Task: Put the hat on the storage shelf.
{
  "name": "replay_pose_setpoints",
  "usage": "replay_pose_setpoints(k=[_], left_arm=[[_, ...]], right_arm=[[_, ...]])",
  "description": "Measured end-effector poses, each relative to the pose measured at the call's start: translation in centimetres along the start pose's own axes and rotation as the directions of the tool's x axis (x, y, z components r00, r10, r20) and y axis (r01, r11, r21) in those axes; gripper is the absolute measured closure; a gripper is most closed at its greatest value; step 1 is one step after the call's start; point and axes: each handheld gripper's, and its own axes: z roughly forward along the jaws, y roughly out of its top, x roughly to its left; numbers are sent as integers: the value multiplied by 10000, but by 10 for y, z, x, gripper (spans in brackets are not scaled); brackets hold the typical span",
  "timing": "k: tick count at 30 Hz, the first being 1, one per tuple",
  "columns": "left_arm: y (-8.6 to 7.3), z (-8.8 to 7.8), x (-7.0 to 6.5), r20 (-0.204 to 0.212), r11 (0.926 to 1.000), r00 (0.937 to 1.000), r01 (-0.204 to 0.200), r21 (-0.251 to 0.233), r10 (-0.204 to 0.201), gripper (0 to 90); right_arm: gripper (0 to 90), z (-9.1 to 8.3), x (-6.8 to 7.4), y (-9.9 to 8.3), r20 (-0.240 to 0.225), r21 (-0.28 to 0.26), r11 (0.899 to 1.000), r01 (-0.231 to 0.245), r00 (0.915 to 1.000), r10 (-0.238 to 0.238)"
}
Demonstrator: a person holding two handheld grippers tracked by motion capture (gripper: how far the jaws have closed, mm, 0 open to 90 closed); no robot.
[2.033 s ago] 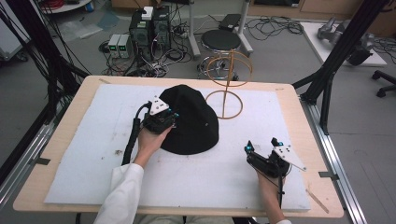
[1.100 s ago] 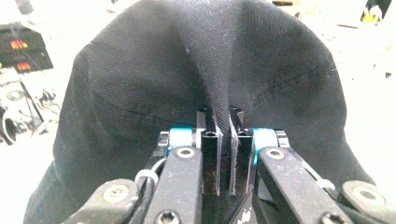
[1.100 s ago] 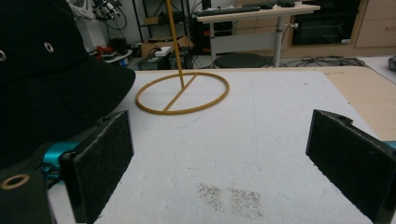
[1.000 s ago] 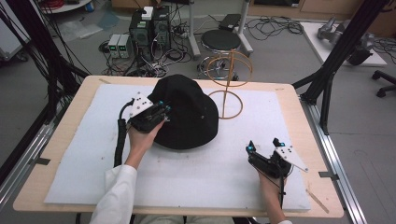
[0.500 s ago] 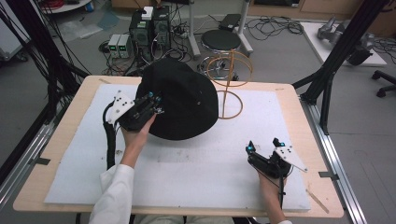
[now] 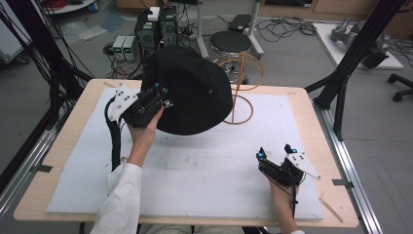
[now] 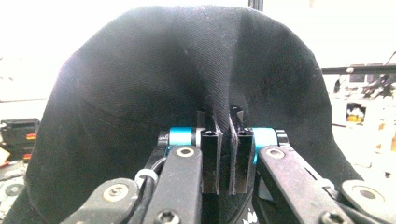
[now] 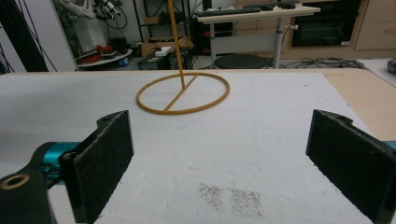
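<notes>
1. Jaws of the left gripper [image 6: 163, 95] are pressed together on a fold of the black hat [image 6: 192, 90]; in the left gripper view the left gripper [image 7: 223, 140] has the fabric of the hat [image 7: 187, 88] pinched between its two pads, with the cloth rising and spreading above them.
2. Right gripper [image 6: 275, 155] rests low over the near right part of the white mat [image 6: 204, 170], its jaws spread wide and holding nothing; the right gripper view shows the right gripper [image 8: 219, 161] with bare mat [image 8: 243, 154] between the two pads.
3. Compared with two seconds ago, the hat has been lifted off the mat and tipped up; it now hangs in the air over the far left part of the table, close beside the gold wire stand [image 6: 238, 92]. The left hand [image 6: 143, 134] has moved left and up with it. The right gripper has stayed where it was.
4. The stand's ring base [image 8: 183, 93] sits on the mat, with its thin upright rod rising from it.
5. The mat covers most of a light wooden table [image 6: 321, 126]; a faint smudge marks its middle.
6. Beyond the table lie a round stool [image 6: 230, 41], electronic boxes [image 6: 124, 48] and loose cables on a grey floor.
</notes>
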Motion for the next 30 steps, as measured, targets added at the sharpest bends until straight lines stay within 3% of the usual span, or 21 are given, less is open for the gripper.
replay_pose_setpoints(k=[6,30], left_arm=[[5,11,0,174,9999,9998,123,-48,-122,859],[17,64,-26,916,9997,9957,133,-225,-112,859]], right_arm=[[66,0,0,0,-21,-24,10000,75,10000,-75],[66,-4,0,0,78,-126,9999,59,10000,-58]])
